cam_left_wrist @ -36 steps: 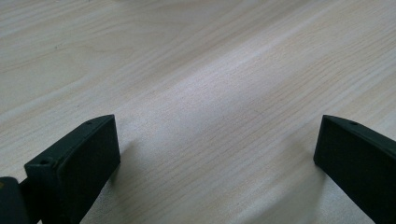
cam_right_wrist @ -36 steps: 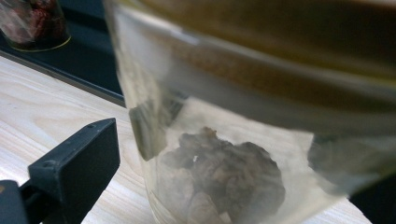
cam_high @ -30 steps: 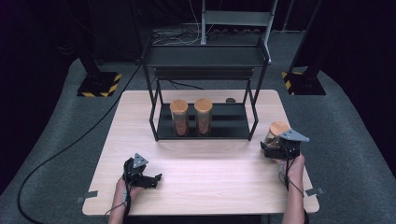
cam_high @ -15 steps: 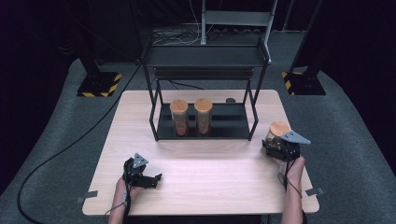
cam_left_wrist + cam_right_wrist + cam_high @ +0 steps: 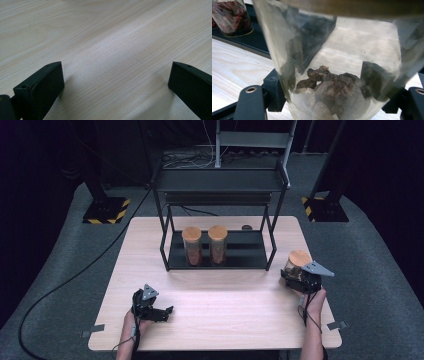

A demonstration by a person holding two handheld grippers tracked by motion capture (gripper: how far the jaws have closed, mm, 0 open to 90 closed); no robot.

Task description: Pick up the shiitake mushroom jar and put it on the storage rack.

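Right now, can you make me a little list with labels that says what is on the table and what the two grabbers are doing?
Table: light wooden table
Rack: black metal rack at the far side of the table
On the rack's bottom shelf: two jars with cork lids, side by side
Right gripper: jaws have just been closing, now shut on the glass jar
Glass jar: cork lid on top, brown dried pieces at the bottom
Left gripper: jaws open, nothing between them, low over bare wood
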